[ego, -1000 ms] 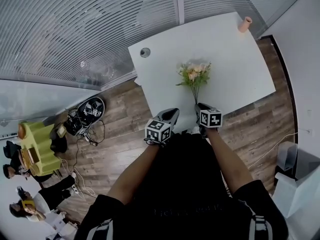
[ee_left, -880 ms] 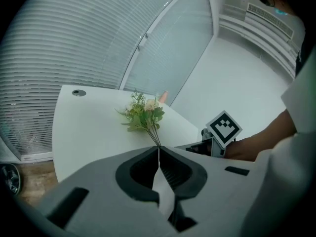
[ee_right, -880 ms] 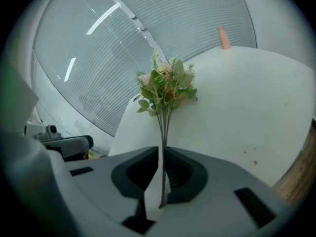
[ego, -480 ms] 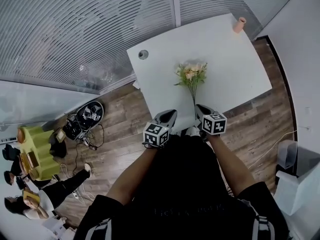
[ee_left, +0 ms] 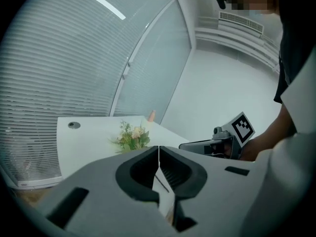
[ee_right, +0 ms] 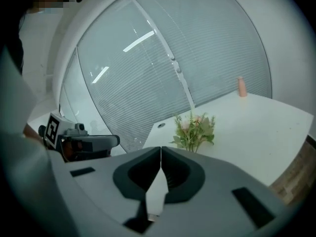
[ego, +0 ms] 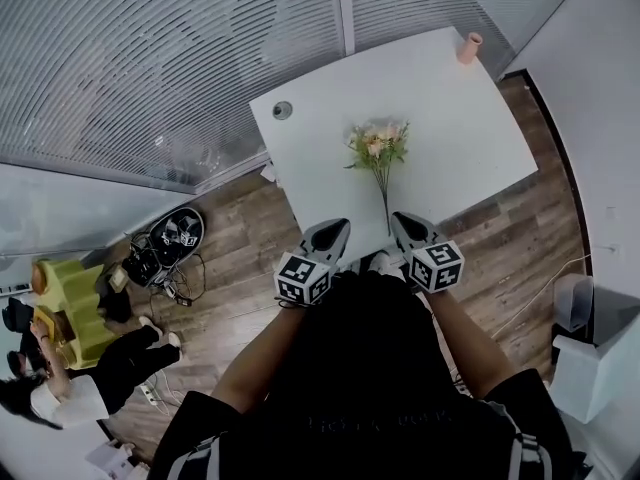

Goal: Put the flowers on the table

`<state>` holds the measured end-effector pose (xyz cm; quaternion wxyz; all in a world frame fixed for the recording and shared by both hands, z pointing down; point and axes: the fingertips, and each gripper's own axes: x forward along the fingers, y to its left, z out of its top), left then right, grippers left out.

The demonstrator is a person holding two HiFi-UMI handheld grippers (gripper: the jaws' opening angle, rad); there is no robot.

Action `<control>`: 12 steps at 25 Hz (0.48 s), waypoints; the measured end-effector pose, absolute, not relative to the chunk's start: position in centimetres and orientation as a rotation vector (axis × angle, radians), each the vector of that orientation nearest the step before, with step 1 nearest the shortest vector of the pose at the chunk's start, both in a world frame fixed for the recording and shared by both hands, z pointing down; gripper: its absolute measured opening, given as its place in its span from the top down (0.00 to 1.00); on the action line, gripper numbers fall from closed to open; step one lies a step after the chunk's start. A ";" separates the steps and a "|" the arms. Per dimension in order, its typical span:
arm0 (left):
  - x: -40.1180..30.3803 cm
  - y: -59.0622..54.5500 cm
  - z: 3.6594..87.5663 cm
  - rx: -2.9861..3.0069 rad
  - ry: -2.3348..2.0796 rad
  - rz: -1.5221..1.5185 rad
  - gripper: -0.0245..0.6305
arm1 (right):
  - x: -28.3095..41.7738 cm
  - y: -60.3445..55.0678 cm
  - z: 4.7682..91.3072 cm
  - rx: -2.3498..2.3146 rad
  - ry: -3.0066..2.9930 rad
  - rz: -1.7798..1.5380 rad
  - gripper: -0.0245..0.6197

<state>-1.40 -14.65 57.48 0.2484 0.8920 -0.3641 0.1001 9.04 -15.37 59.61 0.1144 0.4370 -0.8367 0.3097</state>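
The table point(ego: 450, 128) was white and rectangular and stood against a glass wall fitted with horizontal blinds point(ego: 150, 58). The floor point(ego: 520, 238) around it was wood plank. A round cable hole point(ego: 283, 110) sat near the table's far left corner, and a small peach vase point(ego: 469, 47) stood at the far right corner. Cables and a black object point(ego: 170, 238) lay on the floor to the left of the table.

The flowers point(ego: 377, 148) lay on the table top, near the middle of its width. The long axis ran from the near edge toward the glass wall. The blossoms and leaves pointed away from the person. The thin stem pointed back toward the person and ended close to the near edge, between the two grippers.

The left gripper point(ego: 336, 230) was at the near table edge, left of the stem, with its jaws pressed together and nothing between them. The right gripper point(ego: 404, 222) was just right of the stem end, jaws likewise together and empty.
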 end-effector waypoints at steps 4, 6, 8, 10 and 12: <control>-0.7 -14.2 55.7 2.475 -0.979 0.246 0.93 | 9.1 -14.3 57.5 1.290 -2.500 0.879 0.91; -0.6 -14.1 55.1 2.484 -0.980 0.228 0.93 | 9.2 -13.8 56.7 1.297 -2.521 0.874 0.91; -0.5 -13.8 54.5 2.506 -0.981 0.227 0.93 | 9.3 -13.5 55.8 1.303 -2.543 0.862 0.91; -0.4 -13.3 53.9 2.530 -0.971 0.236 0.93 | 9.4 -13.1 54.7 1.304 -2.566 0.841 0.91; -0.3 -13.0 53.4 2.542 -0.960 0.228 0.93 | 9.5 -13.0 53.5 1.314 -2.590 0.815 0.91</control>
